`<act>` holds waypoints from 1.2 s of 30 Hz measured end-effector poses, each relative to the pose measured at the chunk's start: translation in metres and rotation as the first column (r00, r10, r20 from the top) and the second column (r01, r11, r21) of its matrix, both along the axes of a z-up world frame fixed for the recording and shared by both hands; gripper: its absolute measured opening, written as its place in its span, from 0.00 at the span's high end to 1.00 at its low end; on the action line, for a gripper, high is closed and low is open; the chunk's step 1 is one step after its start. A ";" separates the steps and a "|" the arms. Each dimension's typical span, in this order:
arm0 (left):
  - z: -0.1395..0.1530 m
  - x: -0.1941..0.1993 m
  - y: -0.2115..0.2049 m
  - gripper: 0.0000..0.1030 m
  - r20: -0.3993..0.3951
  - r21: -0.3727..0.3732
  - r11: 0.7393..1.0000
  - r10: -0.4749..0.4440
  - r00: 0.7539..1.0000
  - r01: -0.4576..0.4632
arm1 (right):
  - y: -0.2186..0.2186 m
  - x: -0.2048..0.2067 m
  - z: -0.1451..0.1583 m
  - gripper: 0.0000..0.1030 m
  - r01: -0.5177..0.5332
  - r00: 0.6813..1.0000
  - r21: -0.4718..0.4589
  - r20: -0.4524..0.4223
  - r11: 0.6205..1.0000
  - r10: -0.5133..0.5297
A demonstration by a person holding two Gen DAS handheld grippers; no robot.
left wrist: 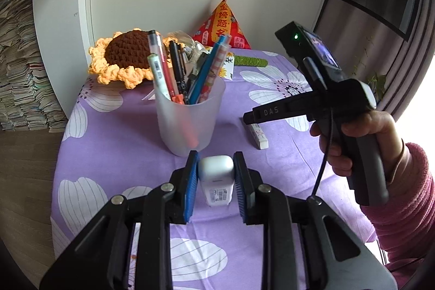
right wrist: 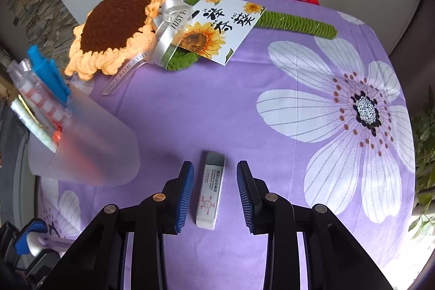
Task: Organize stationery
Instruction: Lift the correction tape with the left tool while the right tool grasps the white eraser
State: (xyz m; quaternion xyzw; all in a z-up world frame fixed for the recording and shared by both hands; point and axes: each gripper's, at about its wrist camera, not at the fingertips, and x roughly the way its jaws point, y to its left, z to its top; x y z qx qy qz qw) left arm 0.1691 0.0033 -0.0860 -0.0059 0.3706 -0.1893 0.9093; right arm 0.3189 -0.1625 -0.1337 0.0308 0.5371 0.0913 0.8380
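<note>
In the left wrist view, the left gripper point(left wrist: 216, 178) holds a small white correction-tape case point(left wrist: 216, 180) between its blue pads, the jaws narrow and pressed against its two sides. The case stands on end in the grip, its long axis running near to far, and it hangs just this side of the frosted cup point(left wrist: 187, 116), which stands a little farther and slightly left on the purple flowered tablecloth point(left wrist: 114, 148). The cup is already crowded: several pens lean in it, among them a blue one, a striped one, a black one and one with an orange tip. My guess is that the case goes to the cup next, a short move forward and over the rim. To the right, a hand point(left wrist: 361, 143) in a pink sleeve holds the right gripper point(left wrist: 248, 118), its tips over a white eraser point(left wrist: 258, 135) lying on the cloth.

In the right wrist view, the right gripper point(right wrist: 214, 192) hangs over that eraser point(right wrist: 210, 189) with its jaws moderately apart, pads clear of both long sides. The eraser lies flat between the pads, its long axis running near to far, in line with the fingers, so closing would catch it across its narrow width. The right hand is plainly the nearer one to it. The cup point(right wrist: 89, 154) sits to the left, with pens sticking out. A crocheted sunflower point(right wrist: 114, 26) and a card point(right wrist: 220, 29) lie at the far side.
</note>
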 end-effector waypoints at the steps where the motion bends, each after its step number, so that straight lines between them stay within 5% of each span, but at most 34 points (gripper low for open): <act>1: 0.000 0.000 0.001 0.77 0.000 0.000 1.000 0.002 1.000 -0.002 | 0.000 0.002 -0.001 0.68 0.004 1.000 0.000 -0.002 1.000 -0.004; 19: -0.003 0.004 0.006 0.77 -0.015 -0.006 1.000 0.024 1.000 -0.024 | 0.021 0.010 -0.007 0.69 0.002 1.000 -0.060 0.000 0.998 -0.002; 22: -0.004 0.004 0.006 0.77 -0.018 -0.009 1.000 0.023 1.000 -0.023 | 0.021 0.009 -0.006 0.83 -0.001 1.000 -0.082 0.002 0.997 0.001; 26: -0.003 0.003 0.005 0.77 -0.014 -0.012 1.000 0.019 1.000 -0.019 | 0.015 0.008 -0.007 0.83 -0.002 1.000 -0.044 -0.012 0.999 0.001; 36: 0.000 -0.001 0.001 0.77 -0.004 -0.016 1.000 0.006 1.000 -0.006 | -0.001 -0.027 0.030 0.84 0.000 0.996 0.003 0.090 1.000 0.000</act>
